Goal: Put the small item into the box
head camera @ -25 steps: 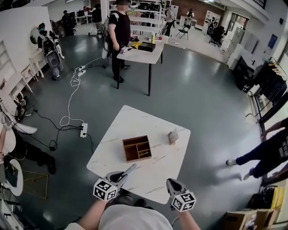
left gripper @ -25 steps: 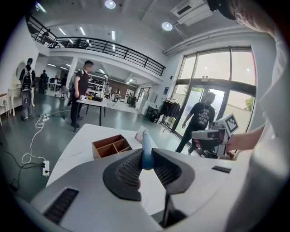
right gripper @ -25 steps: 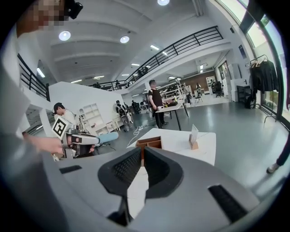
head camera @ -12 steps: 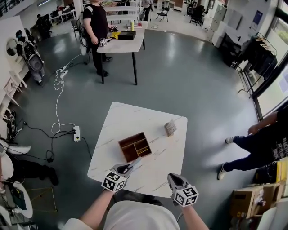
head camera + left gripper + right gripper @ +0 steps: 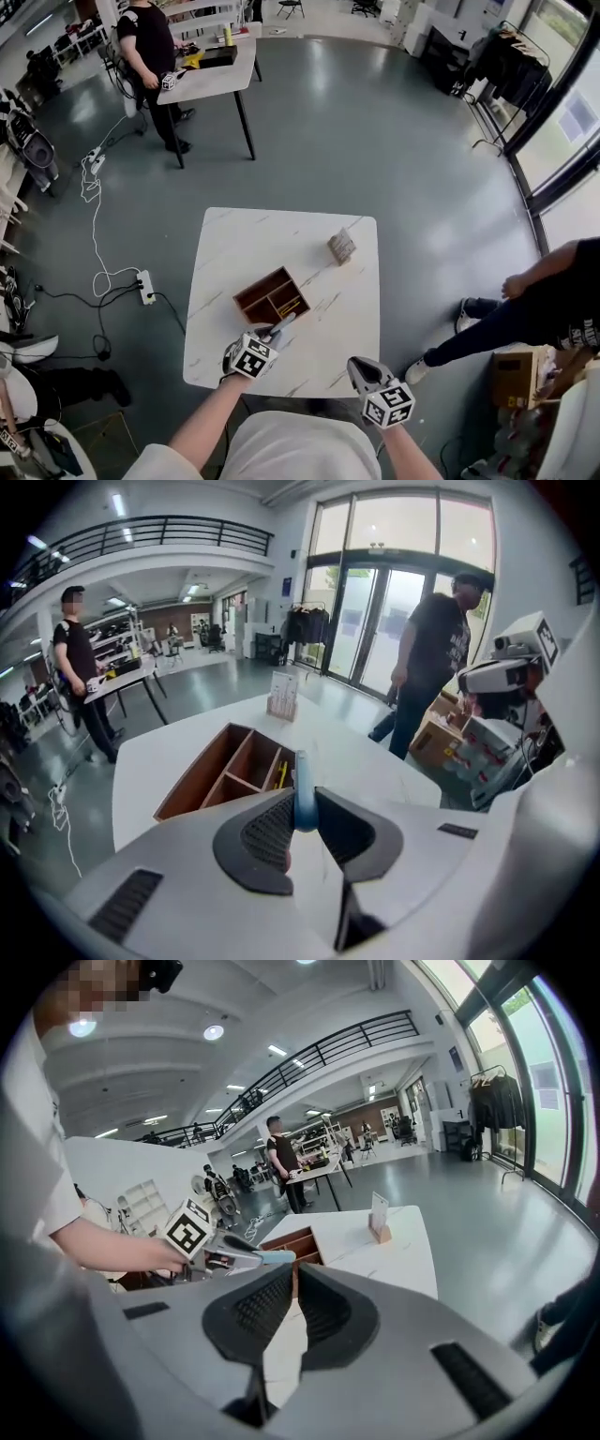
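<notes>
Left forearm (image 5: 202, 427) reaches forward from the near edge and angles right toward the wooden box (image 5: 257, 302). The left tool (image 5: 284, 322) is low over the white tabletop (image 5: 281, 234), its tip just at the box's near rim. In the left gripper view the jaws are clamped on a thin blue item (image 5: 304, 782), which stands up out of the pads and points at the box's near right corner. Item is not in the box; can't tell if its tip is over the rim. Box sits mid-tabletop and has divided compartments, with a yellow thing (image 5: 279, 774) lying in the right one.

Right tool (image 5: 361, 371) is held back at the near right edge of the tabletop, well apart from the box. Its jaws are drawn together to a thin slit with nothing between them. It points toward the far side.

Small card stand (image 5: 342, 246) stands far right on the tabletop, apart from the box.
</notes>
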`<state>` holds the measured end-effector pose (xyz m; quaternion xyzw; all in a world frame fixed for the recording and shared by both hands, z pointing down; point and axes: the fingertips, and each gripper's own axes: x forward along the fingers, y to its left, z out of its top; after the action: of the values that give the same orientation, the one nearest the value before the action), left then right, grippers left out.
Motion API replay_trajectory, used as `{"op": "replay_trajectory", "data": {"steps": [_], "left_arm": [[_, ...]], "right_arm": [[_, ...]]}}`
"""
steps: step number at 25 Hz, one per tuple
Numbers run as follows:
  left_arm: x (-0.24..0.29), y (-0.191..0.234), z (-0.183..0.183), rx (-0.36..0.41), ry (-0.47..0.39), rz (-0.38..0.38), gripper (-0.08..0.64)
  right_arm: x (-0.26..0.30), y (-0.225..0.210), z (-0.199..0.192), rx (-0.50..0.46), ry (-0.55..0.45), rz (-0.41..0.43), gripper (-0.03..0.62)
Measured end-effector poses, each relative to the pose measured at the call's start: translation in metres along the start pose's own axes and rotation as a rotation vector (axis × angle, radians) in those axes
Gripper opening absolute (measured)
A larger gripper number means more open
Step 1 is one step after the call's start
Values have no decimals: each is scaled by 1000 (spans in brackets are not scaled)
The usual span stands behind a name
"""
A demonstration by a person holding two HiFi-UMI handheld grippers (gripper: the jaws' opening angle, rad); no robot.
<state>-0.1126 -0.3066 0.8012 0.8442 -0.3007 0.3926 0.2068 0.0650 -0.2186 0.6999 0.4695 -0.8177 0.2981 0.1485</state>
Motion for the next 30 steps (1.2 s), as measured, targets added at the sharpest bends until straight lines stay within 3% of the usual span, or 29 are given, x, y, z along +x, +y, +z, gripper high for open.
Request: {"op": "replay_trajectory", "data": {"steps": [8,15,22,30], "left_arm": [[44,12,-2,78,178,-17,75],[66,12,-7,231,320,-12,75],[78,11,-3,266,304,-19,79],[77,3,-4,220,257,-36,106]], "right_arm": [[2,-2,-9,103,-12,-62,35],[6,-5,-18,152,-19,-90,35],[5,-5,-22,168,-25,-113,35],[-5,-6,-30,172,-16,-119,35]]}}
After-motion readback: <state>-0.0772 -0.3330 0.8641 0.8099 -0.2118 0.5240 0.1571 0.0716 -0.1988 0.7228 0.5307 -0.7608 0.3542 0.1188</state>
